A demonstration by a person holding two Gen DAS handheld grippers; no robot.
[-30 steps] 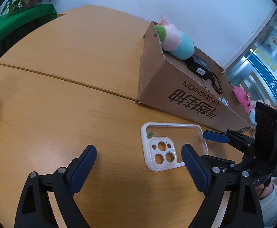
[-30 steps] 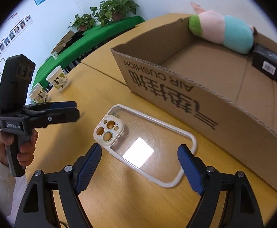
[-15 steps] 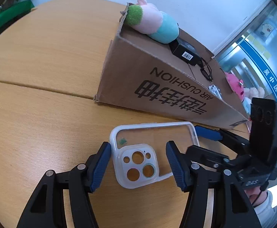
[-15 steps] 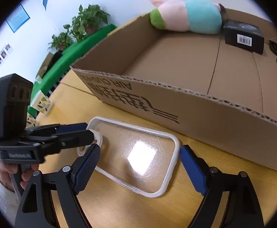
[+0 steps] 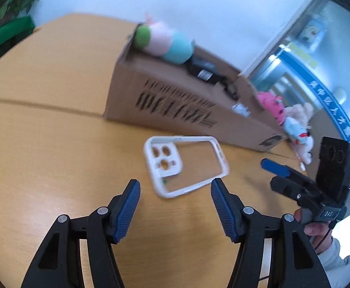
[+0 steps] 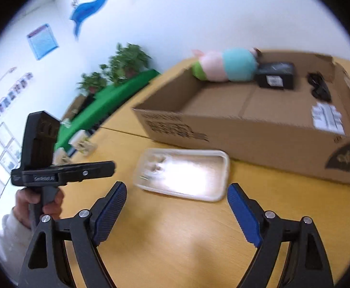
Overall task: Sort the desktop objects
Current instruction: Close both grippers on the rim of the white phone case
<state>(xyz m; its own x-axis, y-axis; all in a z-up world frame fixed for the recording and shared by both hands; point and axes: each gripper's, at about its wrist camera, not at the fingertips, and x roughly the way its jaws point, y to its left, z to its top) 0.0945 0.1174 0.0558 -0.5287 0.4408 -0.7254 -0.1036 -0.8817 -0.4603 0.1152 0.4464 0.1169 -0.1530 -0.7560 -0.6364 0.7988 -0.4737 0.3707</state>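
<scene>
1. Left gripper [image 5: 175, 206]: fingers spread wide, grasping nothing, tips above the table [image 5: 43, 158].
2. Phone case [image 5: 184, 165] lies flat on the table just ahead of the left fingertips, between them but clear of both pads; camera cutout sits toward the left finger.
3. Right gripper [image 6: 177, 213]: fingers released, wide apart, empty. Case [image 6: 182, 174] lies just beyond its tips, untouched.
4. Box [image 5: 175, 103] stands past the case, beyond both fingertip pairs. Inside: plush toy [image 6: 225, 66], black adapter [image 6: 275, 75].
5. Both views motion-blurred; box lettering unreadable.
</scene>
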